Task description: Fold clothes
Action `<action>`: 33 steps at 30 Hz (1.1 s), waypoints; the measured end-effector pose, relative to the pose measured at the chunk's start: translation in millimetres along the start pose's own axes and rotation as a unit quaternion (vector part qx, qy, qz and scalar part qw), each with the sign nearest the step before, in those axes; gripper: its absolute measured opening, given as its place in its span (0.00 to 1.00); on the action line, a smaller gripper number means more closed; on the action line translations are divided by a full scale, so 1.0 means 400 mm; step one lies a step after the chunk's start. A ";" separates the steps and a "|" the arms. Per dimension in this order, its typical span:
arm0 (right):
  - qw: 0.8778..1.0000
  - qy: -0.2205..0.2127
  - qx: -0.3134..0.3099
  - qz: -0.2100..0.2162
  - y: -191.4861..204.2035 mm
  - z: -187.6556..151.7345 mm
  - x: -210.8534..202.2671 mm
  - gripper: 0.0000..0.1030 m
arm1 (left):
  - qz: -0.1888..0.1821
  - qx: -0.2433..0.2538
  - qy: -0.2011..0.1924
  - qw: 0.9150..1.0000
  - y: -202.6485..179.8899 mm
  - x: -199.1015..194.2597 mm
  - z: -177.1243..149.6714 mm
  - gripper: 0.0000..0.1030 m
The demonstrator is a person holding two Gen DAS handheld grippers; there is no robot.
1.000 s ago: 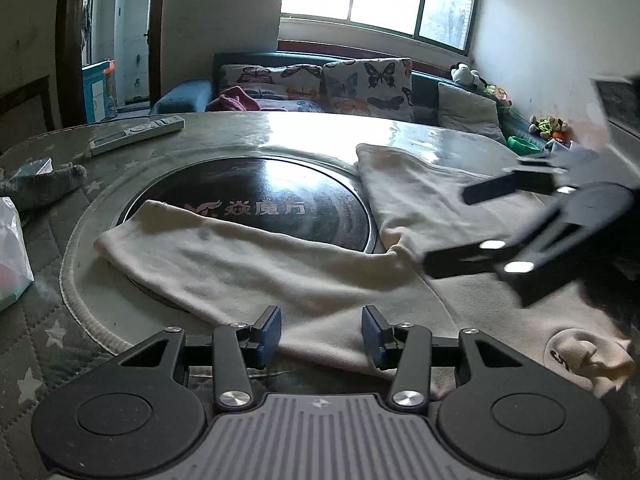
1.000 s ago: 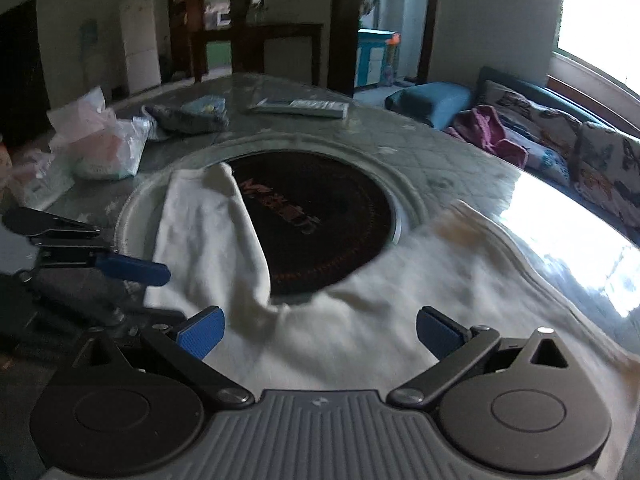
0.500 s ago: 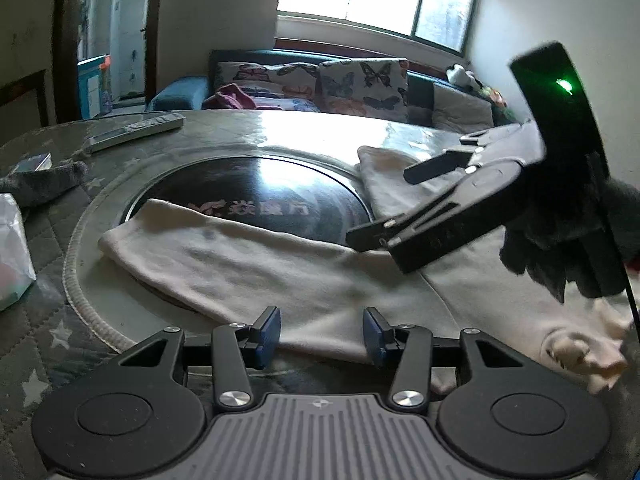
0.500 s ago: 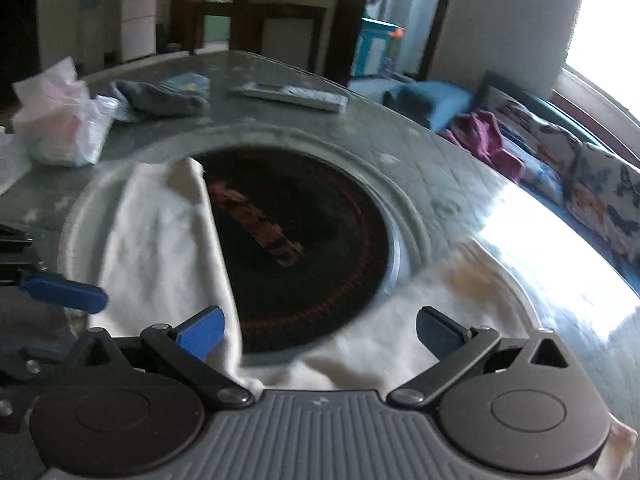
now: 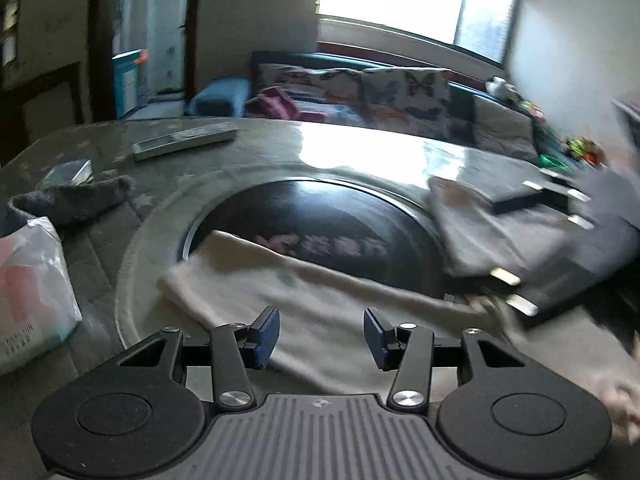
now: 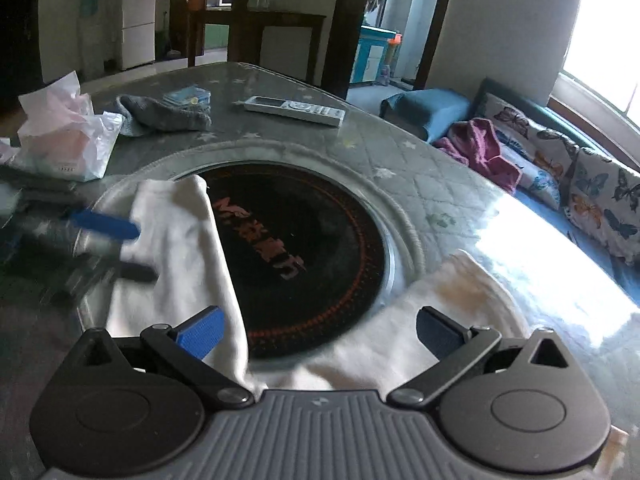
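A cream garment [image 5: 320,304] lies spread on the round table, one long part across the black glass centre disc [image 5: 328,220] and another part at the right. It also shows in the right wrist view [image 6: 180,240]. My left gripper [image 5: 319,334] is open and empty just above the near part of the garment. My right gripper [image 6: 318,330] is open and empty over the garment's middle; it appears blurred at the right of the left wrist view [image 5: 532,240]. The left gripper shows blurred at the left of the right wrist view [image 6: 120,246], by the garment's end.
A white remote [image 6: 294,109], a grey cloth [image 6: 160,114], a small blue packet [image 6: 188,96] and a plastic bag of tissues [image 6: 64,140] lie on the quilted table cover [image 6: 400,152]. A sofa with butterfly cushions [image 5: 360,92] stands behind the table.
My left gripper has moved left along the garment toward its end. My right gripper has pulled back to the right and farther from the left one. Both stay open.
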State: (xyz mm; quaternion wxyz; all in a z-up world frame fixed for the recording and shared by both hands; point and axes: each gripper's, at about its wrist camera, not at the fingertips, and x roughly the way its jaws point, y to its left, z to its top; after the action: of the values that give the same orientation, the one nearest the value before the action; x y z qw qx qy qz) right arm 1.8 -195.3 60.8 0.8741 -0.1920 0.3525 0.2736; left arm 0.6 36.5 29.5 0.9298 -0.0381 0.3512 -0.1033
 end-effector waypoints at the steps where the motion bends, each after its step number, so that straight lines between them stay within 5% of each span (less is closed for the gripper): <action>1: 1.000 0.003 0.000 -0.001 -0.002 -0.008 -0.010 1.00 | 0.004 -0.004 -0.002 1.000 0.007 0.011 0.010 0.49; 10: 0.999 0.020 0.028 0.010 0.002 -0.140 -0.111 1.00 | 0.016 -0.034 -0.002 0.999 0.059 0.102 0.059 0.46; 18: 0.993 0.028 0.115 0.009 -0.048 -0.258 -0.143 1.00 | 0.038 -0.043 -0.031 0.998 0.071 0.045 0.055 0.48; 23: 0.993 0.016 0.115 0.001 -0.033 -0.273 -0.153 1.00 | 0.089 -0.049 -0.034 0.994 0.091 0.006 0.025 0.48; 33: 0.992 0.028 0.123 0.001 -0.035 -0.261 -0.147 1.00 | 0.104 -0.077 -0.018 0.991 0.118 0.030 0.014 0.48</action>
State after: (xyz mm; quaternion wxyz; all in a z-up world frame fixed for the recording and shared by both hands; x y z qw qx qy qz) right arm -78.2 -281.5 34.3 0.8803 -0.0906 0.4082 0.2241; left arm 21.0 79.9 19.2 0.9360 -0.0748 0.3432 0.0225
